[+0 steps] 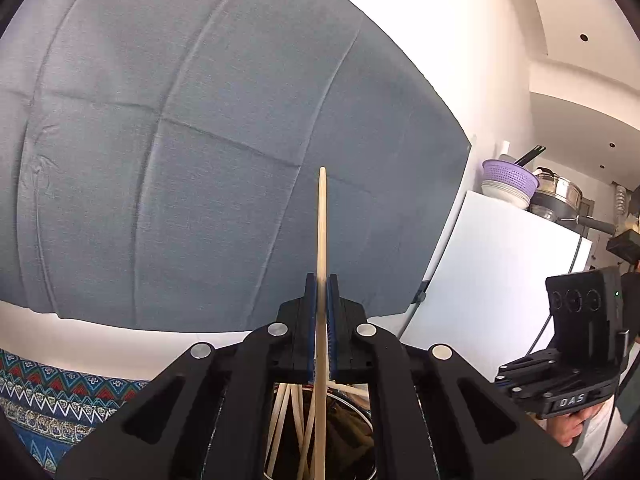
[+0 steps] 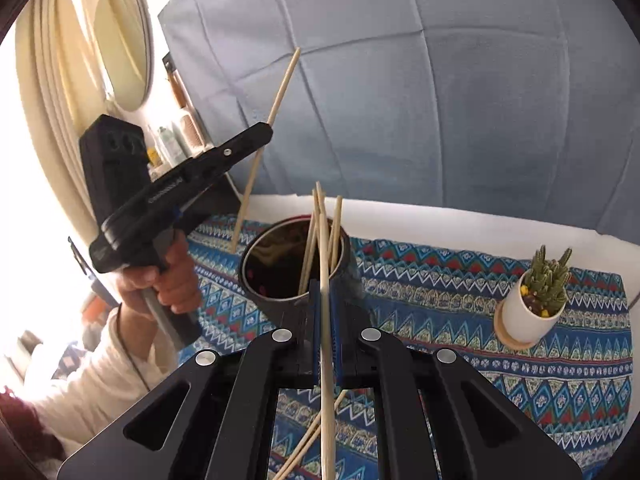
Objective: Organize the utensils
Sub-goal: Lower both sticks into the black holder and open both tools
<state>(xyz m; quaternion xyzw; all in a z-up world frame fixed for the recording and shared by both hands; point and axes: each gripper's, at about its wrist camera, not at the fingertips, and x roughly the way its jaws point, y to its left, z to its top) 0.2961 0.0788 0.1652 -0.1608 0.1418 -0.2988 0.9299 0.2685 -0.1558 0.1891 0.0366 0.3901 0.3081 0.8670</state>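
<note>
My left gripper is shut on a pale wooden chopstick that sticks up past its fingers. The right wrist view shows this left gripper raised to the left of the cup, its chopstick slanting steeply, lower end near the cloth. My right gripper is shut on another chopstick, whose far end lies among several chopsticks standing in a dark round cup. The same cup shows below the left gripper. Loose chopsticks lie on the cloth under the right gripper.
A patterned blue tablecloth covers the table. A small cactus in a white pot stands at the right. A grey-blue fabric backdrop hangs behind. A person's hand grips the left tool; the right tool shows in the left wrist view.
</note>
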